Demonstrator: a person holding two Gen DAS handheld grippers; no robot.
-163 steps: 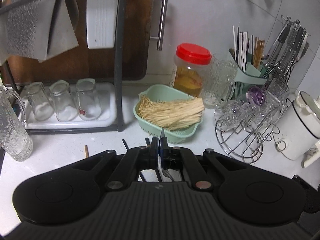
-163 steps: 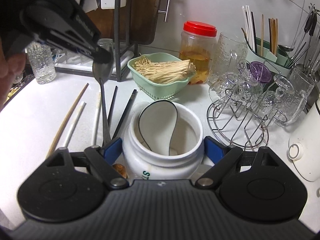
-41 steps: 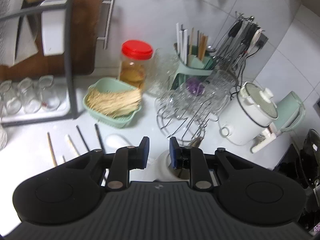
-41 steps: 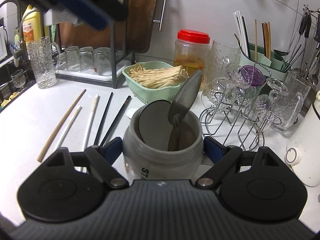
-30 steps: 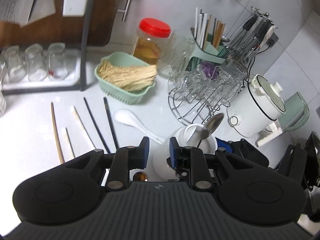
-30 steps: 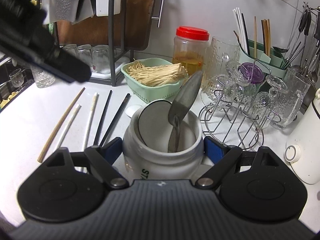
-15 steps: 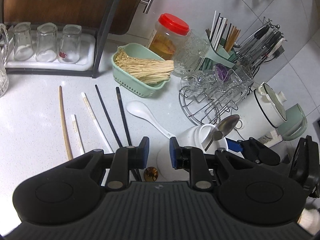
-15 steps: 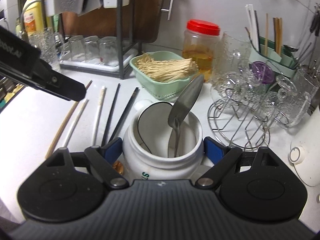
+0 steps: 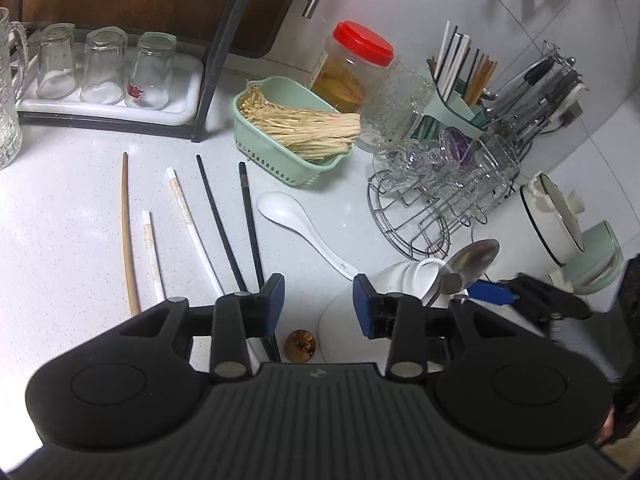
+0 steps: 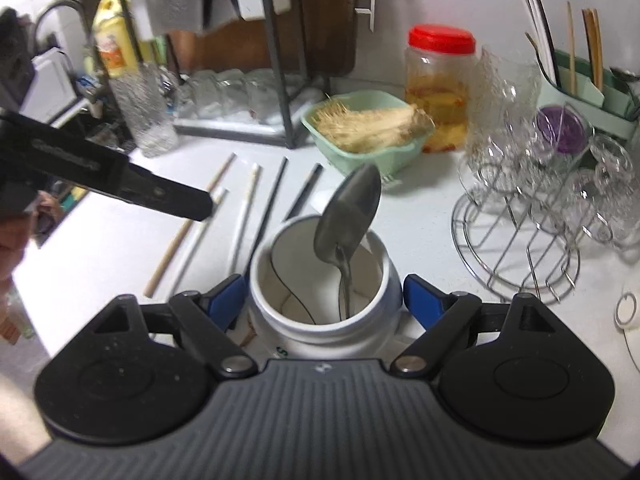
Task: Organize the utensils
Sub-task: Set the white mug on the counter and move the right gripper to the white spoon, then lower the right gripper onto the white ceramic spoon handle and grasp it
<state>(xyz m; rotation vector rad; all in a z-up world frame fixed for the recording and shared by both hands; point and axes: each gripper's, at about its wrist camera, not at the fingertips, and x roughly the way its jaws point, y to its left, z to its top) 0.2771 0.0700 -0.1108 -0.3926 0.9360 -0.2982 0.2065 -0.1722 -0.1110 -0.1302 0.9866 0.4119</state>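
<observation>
Spoon (image 10: 347, 216): metal, standing in my white jar (image 10: 324, 320).
Right gripper (image 10: 324, 294): clamped on jar.
Left gripper (image 9: 319, 304): jaws just widened, nothing between.
Chopsticks (image 9: 224, 224): left, on counter (image 9: 60, 216).

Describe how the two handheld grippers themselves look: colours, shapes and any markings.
Both are matte black plastic. The left gripper and right gripper each have a ribbed central body, two rounded lobes with circular discs, angled linkage arms on silver pivot pins, and blue pads on the fingers. A small pale logo sits at the body's front edge. Seen from the right wrist, the left gripper carries blurred, unreadable white lettering.
</observation>
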